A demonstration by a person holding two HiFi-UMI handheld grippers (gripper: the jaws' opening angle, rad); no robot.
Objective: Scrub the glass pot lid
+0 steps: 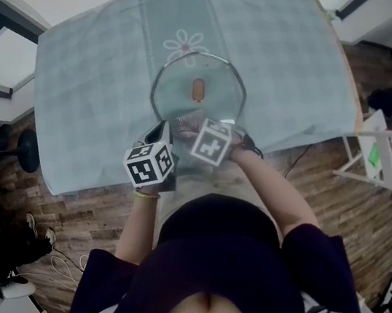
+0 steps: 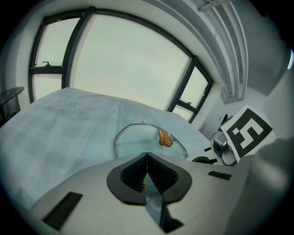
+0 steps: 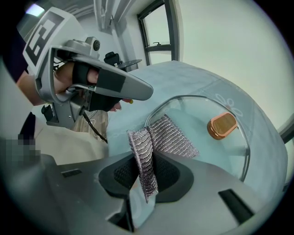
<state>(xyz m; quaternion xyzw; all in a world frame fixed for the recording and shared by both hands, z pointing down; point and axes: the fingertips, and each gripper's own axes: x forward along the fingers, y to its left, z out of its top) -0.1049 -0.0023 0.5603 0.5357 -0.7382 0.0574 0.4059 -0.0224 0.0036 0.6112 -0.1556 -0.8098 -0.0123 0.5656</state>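
The glass pot lid [image 1: 201, 79] lies flat on the checked tablecloth [image 1: 97, 85], its brown knob [image 1: 199, 89] up. My right gripper [image 3: 144, 158] is shut on a grey ribbed scrubbing cloth [image 3: 172, 135], whose free end rests on the lid's near rim [image 3: 154, 112]. The knob [image 3: 222, 125] sits beyond the cloth. My left gripper [image 2: 147, 158] is shut, and I see nothing between its fingers. It points at the lid [image 2: 149, 137] from the near left side. In the right gripper view the left gripper [image 3: 148, 93] hangs just above the tablecloth beside the rim.
The table's near edge [image 1: 199, 182] runs right under both hands, against the person's body. A white folding chair [image 1: 388, 157] stands on the wooden floor to the right, and a black stool [image 1: 28, 147] to the left. Large windows [image 2: 128, 59] lie beyond the table.
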